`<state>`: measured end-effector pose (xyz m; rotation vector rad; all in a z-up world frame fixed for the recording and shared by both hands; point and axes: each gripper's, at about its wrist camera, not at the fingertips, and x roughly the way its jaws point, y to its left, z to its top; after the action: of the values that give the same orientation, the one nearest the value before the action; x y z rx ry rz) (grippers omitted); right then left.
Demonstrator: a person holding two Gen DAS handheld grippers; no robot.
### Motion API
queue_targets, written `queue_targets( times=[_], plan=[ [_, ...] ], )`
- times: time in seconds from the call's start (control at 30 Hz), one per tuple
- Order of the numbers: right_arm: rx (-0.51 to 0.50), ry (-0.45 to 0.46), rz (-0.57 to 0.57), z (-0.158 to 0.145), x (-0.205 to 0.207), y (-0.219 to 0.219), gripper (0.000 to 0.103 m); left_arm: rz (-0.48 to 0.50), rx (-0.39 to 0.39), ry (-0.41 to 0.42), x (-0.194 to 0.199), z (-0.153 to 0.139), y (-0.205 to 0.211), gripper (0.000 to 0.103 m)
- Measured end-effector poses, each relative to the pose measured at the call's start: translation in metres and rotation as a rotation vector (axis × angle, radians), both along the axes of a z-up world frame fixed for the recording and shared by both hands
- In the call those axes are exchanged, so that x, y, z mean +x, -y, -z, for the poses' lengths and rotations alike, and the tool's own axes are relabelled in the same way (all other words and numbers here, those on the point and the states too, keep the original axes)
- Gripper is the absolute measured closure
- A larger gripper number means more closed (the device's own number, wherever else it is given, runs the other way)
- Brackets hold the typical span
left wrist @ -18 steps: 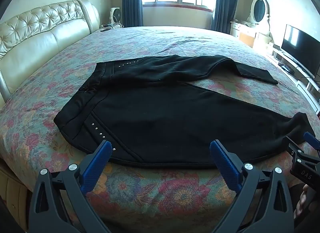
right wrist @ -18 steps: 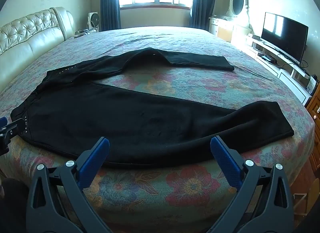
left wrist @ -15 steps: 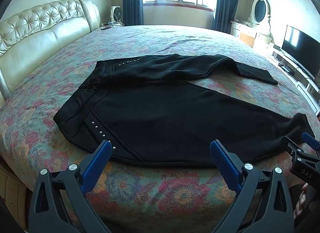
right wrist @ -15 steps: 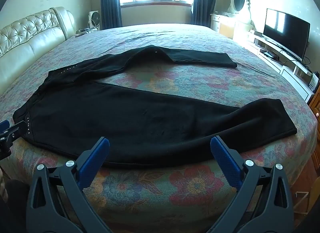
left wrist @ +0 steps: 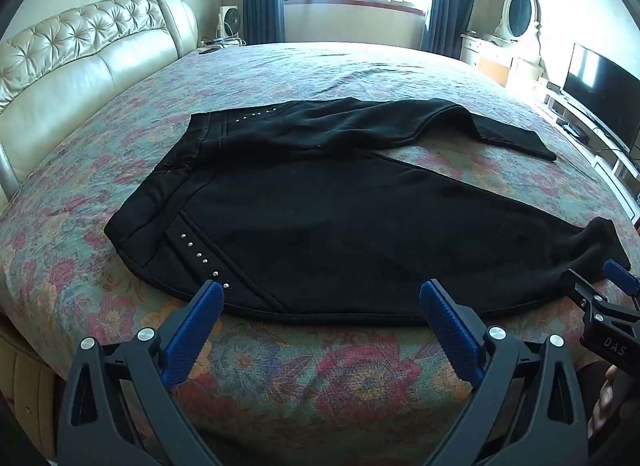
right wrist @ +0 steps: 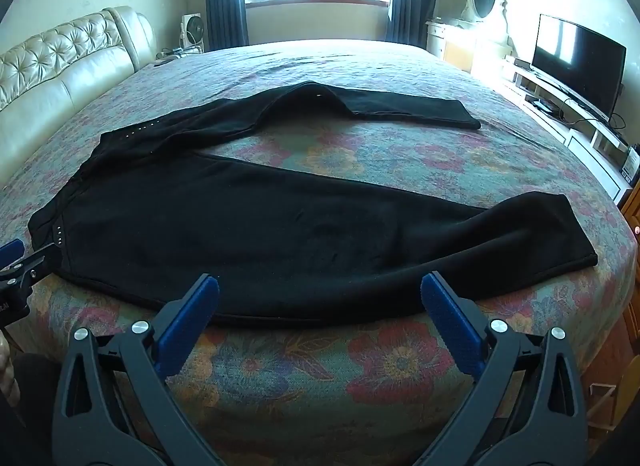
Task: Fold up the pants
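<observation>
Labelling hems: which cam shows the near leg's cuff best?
Right wrist: the near leg's cuff lies whole and unblocked on the bedspread. Left wrist catches it squeezed at the frame edge, partly behind the right claw.

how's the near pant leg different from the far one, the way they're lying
The near leg lies broad and mostly straight along the bed's front edge; the far leg bends partway and looks narrower. The near leg's cuff is rumpled, with a raised fold; the far leg's cuff lies flat. Both are black, spread apart in a V on the floral bedspread, joined at the waistband.
</observation>
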<state>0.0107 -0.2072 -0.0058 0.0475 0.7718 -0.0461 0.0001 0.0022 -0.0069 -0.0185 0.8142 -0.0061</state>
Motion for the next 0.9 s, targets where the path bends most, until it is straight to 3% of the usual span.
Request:
queue_targets(
  times=[0.9],
  plan=[
    [0.016, -0.02, -0.003, -0.0028, -0.0026, 0.0046, 0.002, 0.0, -0.012, -0.011, -0.0017, 0.002, 0.0013, 0.005]
  ],
)
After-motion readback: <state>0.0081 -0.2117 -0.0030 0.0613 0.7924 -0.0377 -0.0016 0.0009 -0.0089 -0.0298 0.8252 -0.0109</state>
